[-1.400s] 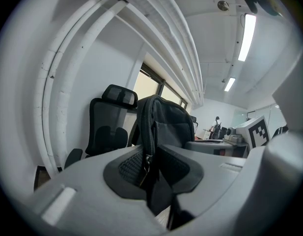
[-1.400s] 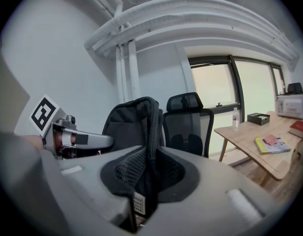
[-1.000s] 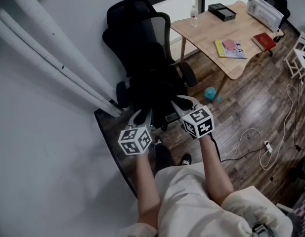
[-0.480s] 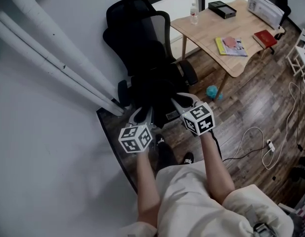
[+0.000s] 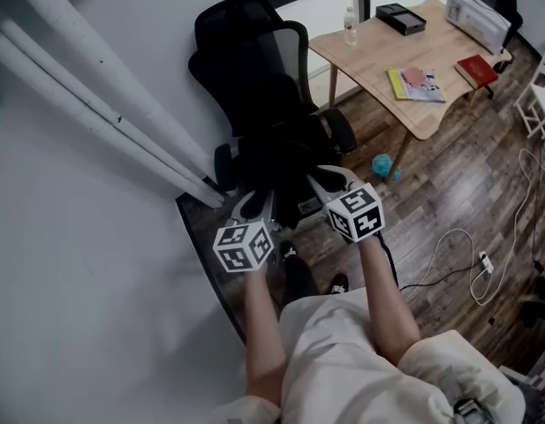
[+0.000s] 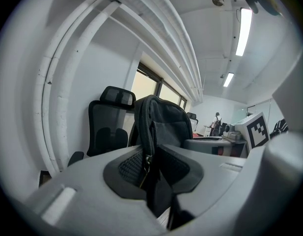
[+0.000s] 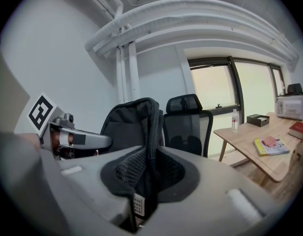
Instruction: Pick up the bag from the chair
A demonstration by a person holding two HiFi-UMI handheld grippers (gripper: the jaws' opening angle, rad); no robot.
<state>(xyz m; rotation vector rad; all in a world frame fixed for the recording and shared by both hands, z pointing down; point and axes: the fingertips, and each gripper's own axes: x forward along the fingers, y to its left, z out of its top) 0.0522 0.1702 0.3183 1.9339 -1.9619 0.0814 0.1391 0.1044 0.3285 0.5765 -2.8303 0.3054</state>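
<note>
While a person stood over a black office chair, both hand-held grippers were clamped on the black bag that stood upright over the seat, in front of the mesh backrest. Whether the bag's base rested on the seat could not be told from the head view, where it merged with the dark chair.

The left hand-held gripper pinched the bag's zippered edge, with its dark textured pads pressed against the fabric on either side and a zip pull hanging between them. The right hand-held gripper gripped the opposite zippered edge the same way, with a small white label showing just below its pads. From above, the two tools sat side by side at the near side of the bag, each carrying its marker cube, the left marker cube slightly nearer the person than the right marker cube.

White pipes ran along the wall to the left of the chair. To the right stood a wooden tabletop bearing a water bottle, a black box, a white appliance, a red book and a yellow-and-pink booklet. A teal ball lay on the dark wood floor near the table leg, and a white cable trailed across the boards farther right.
</note>
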